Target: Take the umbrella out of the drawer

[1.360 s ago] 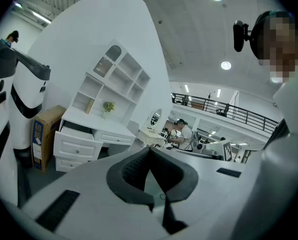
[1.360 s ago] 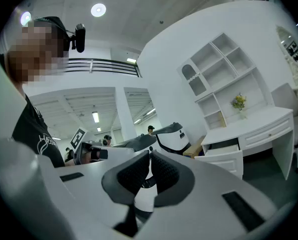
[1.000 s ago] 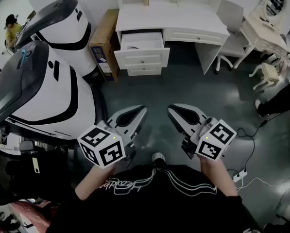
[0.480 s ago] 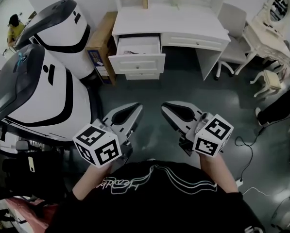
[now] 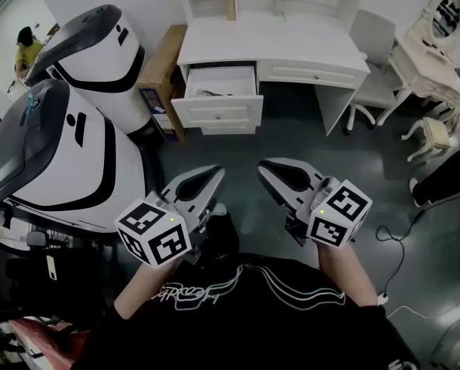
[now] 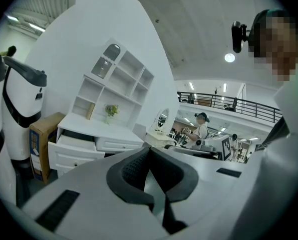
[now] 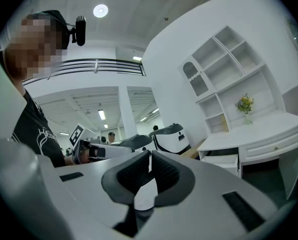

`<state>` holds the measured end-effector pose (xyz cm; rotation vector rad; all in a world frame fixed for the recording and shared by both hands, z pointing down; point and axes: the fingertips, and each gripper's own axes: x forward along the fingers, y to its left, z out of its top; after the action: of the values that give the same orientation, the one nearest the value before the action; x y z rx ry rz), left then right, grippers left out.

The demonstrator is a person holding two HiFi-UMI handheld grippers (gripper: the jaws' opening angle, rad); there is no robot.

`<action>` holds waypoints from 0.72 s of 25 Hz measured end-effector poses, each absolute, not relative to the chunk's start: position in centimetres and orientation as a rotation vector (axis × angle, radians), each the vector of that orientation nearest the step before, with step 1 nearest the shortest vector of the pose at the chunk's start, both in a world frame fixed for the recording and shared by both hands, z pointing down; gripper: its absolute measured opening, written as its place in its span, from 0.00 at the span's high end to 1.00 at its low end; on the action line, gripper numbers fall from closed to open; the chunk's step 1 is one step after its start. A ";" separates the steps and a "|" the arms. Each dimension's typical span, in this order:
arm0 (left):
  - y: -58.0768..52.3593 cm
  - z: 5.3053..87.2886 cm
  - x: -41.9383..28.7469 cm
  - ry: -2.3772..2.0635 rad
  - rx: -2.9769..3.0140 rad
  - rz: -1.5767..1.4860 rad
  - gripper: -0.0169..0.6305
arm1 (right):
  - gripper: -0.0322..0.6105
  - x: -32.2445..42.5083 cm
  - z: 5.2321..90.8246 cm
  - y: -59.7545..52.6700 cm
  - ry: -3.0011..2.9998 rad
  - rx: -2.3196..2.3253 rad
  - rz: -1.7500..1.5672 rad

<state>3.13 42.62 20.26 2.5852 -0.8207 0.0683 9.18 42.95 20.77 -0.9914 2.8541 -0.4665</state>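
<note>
Little is done so far: the drawer (image 5: 217,111) of the white table (image 5: 291,41) stands open with a thin dark thing, likely the umbrella (image 5: 206,92), inside, while the left tongs (image 5: 216,173) and right tongs (image 5: 266,166), both clenched on nothing, are well apart from it.

Right gripper (image 7: 149,158) jaws are pressed together, nothing in them. Left gripper (image 7: 108,151) sits off to the left, white desk (image 7: 256,130) with its drawer (image 7: 221,160) pulled out on the right.
</note>
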 end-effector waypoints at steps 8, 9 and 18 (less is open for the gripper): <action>33.1 22.2 2.7 -0.779 2.551 0.082 0.95 | 0.87 9.5 23.1 33.7 2.817 -1.065 -0.567; 31.4 22.5 2.6 -0.771 2.544 0.084 0.95 | 0.87 9.5 23.3 32.1 2.813 -1.075 -0.581; 13.2 24.6 0.4 -0.718 2.474 0.105 0.95 | 0.87 8.0 25.5 14.7 2.815 -1.175 -0.676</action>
<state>0.36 13.20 24.58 2.4738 -0.7182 0.1050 8.01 14.72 25.45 -1.1751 2.8149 -0.6761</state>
